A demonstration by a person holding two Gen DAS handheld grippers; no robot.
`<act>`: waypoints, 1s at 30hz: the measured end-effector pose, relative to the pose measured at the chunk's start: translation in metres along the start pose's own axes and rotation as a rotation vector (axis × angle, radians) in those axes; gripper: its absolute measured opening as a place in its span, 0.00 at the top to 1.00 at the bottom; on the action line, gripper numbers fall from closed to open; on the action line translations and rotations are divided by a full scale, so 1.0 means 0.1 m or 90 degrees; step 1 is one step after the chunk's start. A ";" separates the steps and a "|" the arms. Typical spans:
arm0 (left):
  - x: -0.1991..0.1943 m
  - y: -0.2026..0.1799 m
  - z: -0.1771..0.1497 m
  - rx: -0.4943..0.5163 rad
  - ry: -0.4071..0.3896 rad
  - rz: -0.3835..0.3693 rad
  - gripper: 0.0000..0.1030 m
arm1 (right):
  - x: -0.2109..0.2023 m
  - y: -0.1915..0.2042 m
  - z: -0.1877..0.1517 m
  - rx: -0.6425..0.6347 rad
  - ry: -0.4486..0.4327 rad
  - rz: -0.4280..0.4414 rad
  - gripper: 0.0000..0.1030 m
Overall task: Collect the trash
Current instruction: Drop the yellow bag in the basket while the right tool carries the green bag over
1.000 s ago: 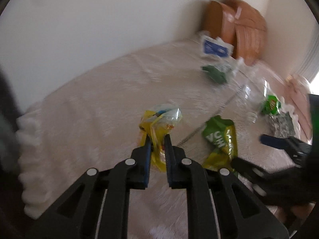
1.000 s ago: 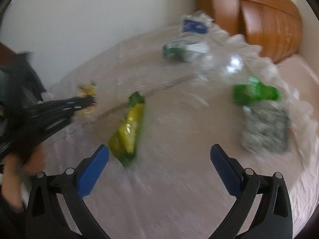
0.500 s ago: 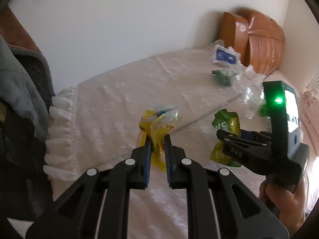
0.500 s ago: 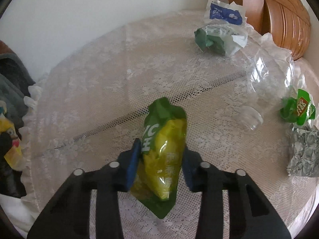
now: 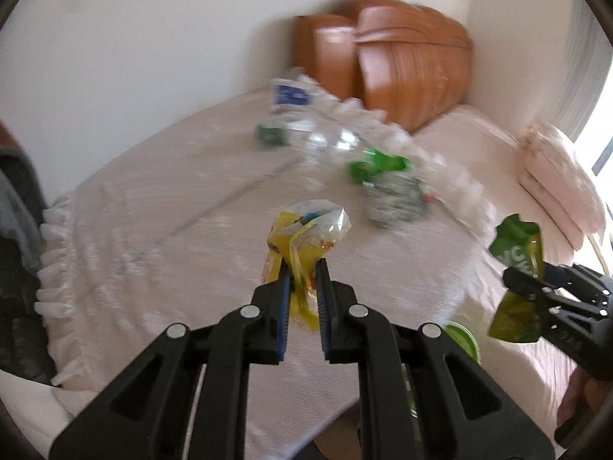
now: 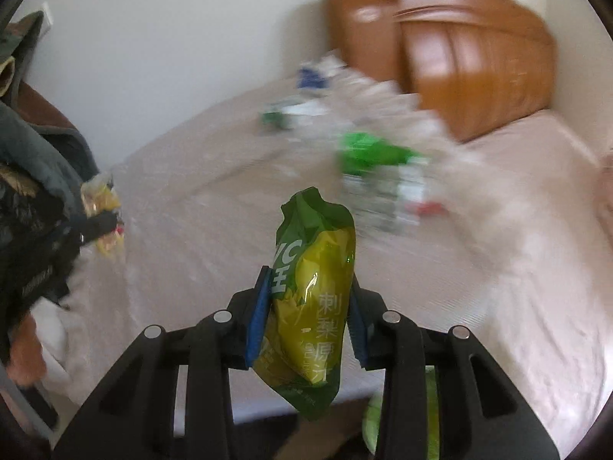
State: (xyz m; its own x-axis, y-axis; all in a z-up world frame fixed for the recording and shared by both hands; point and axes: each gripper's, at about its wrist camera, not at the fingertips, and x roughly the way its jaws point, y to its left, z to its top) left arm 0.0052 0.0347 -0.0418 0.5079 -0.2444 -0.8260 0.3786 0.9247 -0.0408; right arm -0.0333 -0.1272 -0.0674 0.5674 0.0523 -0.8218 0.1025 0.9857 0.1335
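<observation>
My left gripper [image 5: 302,268] is shut on a crumpled yellow wrapper [image 5: 306,230] and holds it above the bed. My right gripper [image 6: 310,287] is shut on a green and yellow drink pouch [image 6: 314,295], lifted off the bed; the pouch also shows at the right of the left wrist view [image 5: 517,253]. More trash lies on the lace bedspread [image 5: 172,211]: a green wrapper [image 5: 377,163], a silver packet [image 5: 394,199], a clear plastic bottle [image 5: 325,142], a blue and white packet [image 5: 289,96].
A brown wooden headboard [image 5: 402,69] stands at the far end against the white wall. Pink pillows [image 5: 559,176] lie at the right. Dark clothing [image 6: 34,161] hangs at the left. A light green rim [image 5: 463,341] shows below the bed edge.
Both grippers have lifted and pulled back from the bed with their trash. The right gripper, open a second ago, has shut on the green pouch and raised it.
</observation>
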 end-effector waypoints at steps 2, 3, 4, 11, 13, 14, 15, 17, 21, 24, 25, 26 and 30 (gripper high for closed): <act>-0.01 -0.24 -0.04 0.020 0.006 -0.017 0.88 | -0.22 -0.25 -0.14 0.018 -0.005 -0.021 0.64; -0.02 -0.34 -0.05 0.030 0.007 -0.023 0.88 | -0.33 -0.40 -0.22 0.032 -0.009 -0.029 0.64; -0.03 -0.49 -0.07 0.048 0.009 -0.029 0.88 | -0.40 -0.48 -0.28 0.043 -0.012 -0.036 0.64; 0.09 -1.31 -0.21 0.166 0.046 -0.078 0.88 | -0.66 -1.08 -0.63 0.112 -0.026 -0.060 0.64; 0.26 -1.64 -0.33 0.218 0.072 -0.105 0.88 | -0.67 -1.26 -0.73 0.133 -0.025 -0.076 0.64; 0.39 -1.83 -0.41 0.249 0.094 -0.124 0.88 | -0.68 -1.33 -0.77 0.141 -0.023 -0.087 0.64; 0.50 -1.96 -0.47 0.270 0.110 -0.140 0.88 | -0.68 -1.42 -0.84 0.154 -0.019 -0.101 0.64; 0.86 -2.30 -0.70 0.311 0.169 -0.184 0.88 | -0.70 -1.62 -0.98 0.180 -0.012 -0.114 0.64; 1.46 -2.74 -1.20 0.370 0.258 -0.193 0.78 | -0.65 -1.95 -1.31 0.228 0.022 -0.133 0.64; 1.65 -2.92 -1.46 0.396 0.277 -0.189 0.46 | -0.50 -2.12 -1.54 0.254 0.055 -0.131 0.64; 1.68 -2.98 -1.53 0.401 0.274 -0.190 0.37 | -0.42 -2.19 -1.63 0.261 0.070 -0.130 0.64; 1.71 -3.02 -1.59 0.403 0.275 -0.191 0.34 | -0.38 -2.22 -1.69 0.264 0.078 -0.128 0.64; 1.70 -3.02 -1.64 0.379 0.283 -0.191 0.24 | -0.13 -2.34 -1.95 0.253 0.124 -0.117 0.64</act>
State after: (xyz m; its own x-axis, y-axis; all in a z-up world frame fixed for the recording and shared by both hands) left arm -0.1495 -0.2384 -0.2618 0.0104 -0.2022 -0.9793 0.8631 0.4963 -0.0932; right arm -0.2241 -0.3276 -0.1957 0.3511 -0.0502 -0.9350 0.5121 0.8462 0.1469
